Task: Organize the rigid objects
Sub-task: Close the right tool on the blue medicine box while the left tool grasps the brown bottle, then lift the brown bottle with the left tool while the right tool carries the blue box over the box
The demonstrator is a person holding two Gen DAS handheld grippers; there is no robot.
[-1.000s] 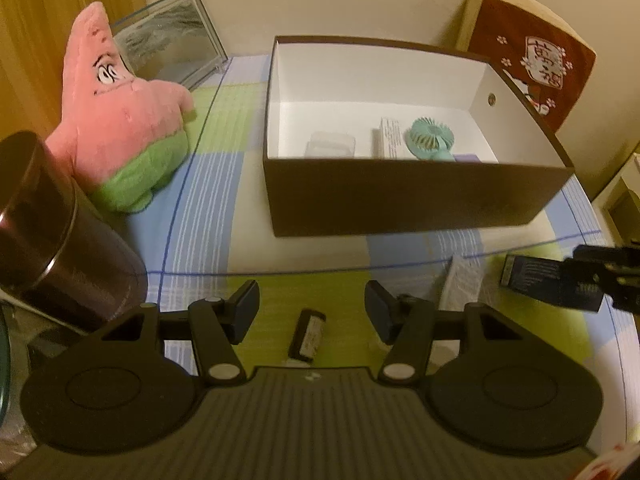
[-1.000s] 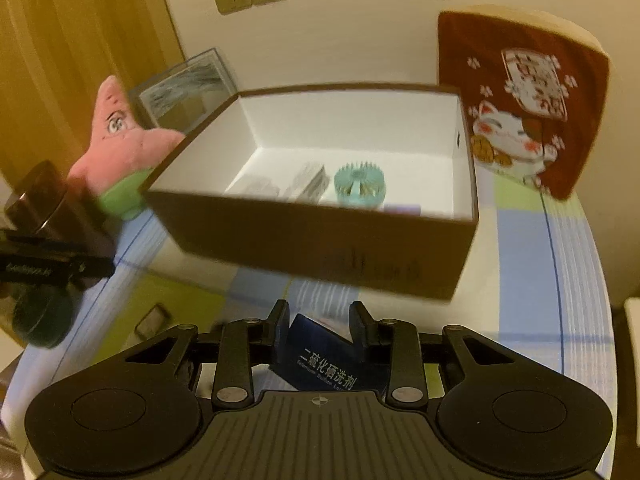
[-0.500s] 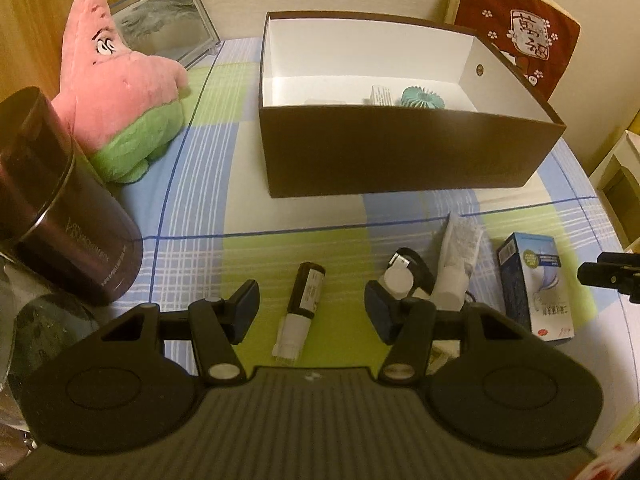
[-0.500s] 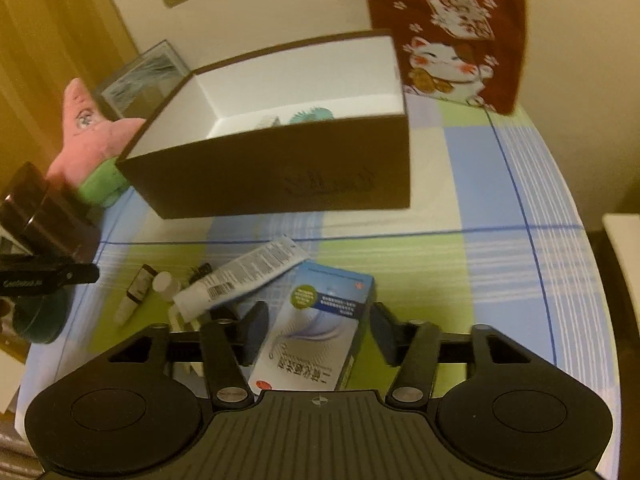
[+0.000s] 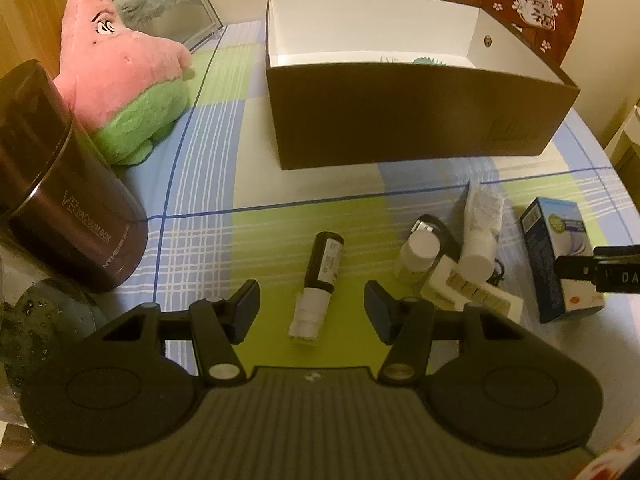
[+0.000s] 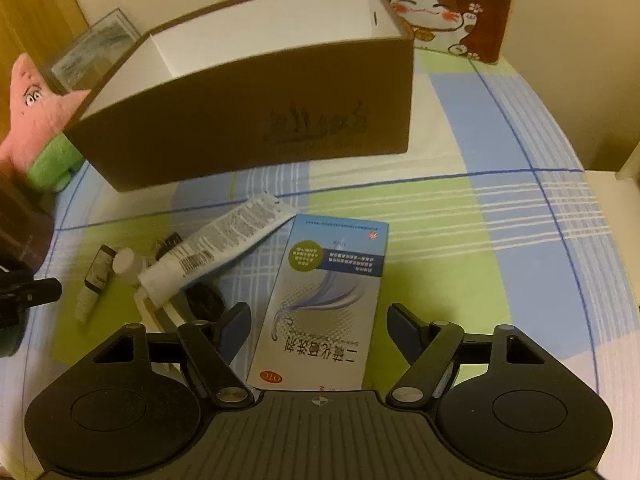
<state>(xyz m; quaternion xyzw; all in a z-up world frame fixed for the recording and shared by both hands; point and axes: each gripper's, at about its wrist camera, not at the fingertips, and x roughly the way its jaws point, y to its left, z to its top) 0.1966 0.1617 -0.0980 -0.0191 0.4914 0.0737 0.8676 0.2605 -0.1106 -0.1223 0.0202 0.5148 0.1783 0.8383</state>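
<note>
A brown box with a white inside [image 5: 416, 120] [image 6: 256, 128] stands at the back of the table, with a teal fan [image 5: 428, 61] in it. My left gripper [image 5: 310, 312] is open above a dark bottle with a white cap [image 5: 318, 284] [image 6: 94, 280] lying between its fingers. My right gripper [image 6: 320, 330] is open, astride a blue and white medicine carton [image 6: 324, 304] [image 5: 560, 256] lying flat on the cloth. Between them lie a white tube [image 6: 216, 244] [image 5: 480, 228], a small white-capped bottle [image 5: 416, 252] and a pale blister strip [image 5: 472, 292].
A pink star plush [image 5: 120, 76] and a dark vacuum canister [image 5: 60, 184] stand at the left. A picture frame [image 5: 168, 16] leans at the back. A red cat cloth [image 6: 436, 4] hangs behind the box. A checked cloth [image 6: 500, 216] covers the table.
My right gripper let go of the medicine carton, which now lies on the cloth, and opened wider. Both grippers drew back and down from the box; the left one now frames the dark bottle.
</note>
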